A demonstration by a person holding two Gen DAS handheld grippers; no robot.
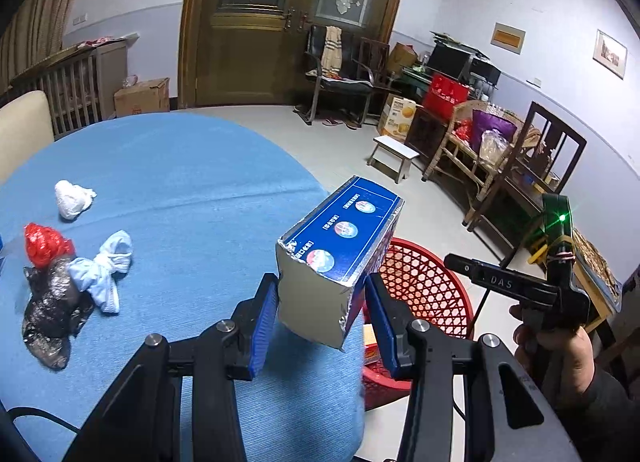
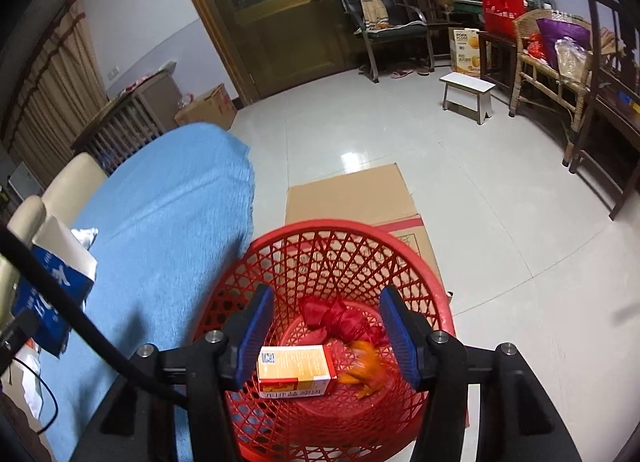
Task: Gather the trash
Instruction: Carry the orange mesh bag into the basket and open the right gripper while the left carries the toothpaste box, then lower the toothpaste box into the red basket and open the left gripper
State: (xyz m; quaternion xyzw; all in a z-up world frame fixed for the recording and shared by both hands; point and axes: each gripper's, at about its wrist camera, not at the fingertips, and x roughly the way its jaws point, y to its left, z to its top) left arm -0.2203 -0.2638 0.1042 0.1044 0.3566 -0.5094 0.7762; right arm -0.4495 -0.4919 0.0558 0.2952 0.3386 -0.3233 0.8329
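Two grippers are at work. The left gripper [image 1: 322, 318] squeezes a blue carton [image 1: 340, 258] between its fingers [image 1: 264, 326], over the edge of the blue desk [image 1: 180, 182]. The carton's long side points away, and the red basket [image 1: 424, 286] sits just right and below. The right gripper [image 2: 326, 338] hangs spread wide and empty over that basket. Only its view shows what is inside: a small orange box [image 2: 294, 370] and red wrapping [image 2: 340, 318]. Only the left view shows more trash on the desk: a white wad [image 1: 72, 198], a red wad [image 1: 46, 244], and a black bag [image 1: 52, 314].

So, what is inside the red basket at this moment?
The red basket holds an orange and white carton, a crumpled red bag and something orange. The right gripper covers part of the bottom.
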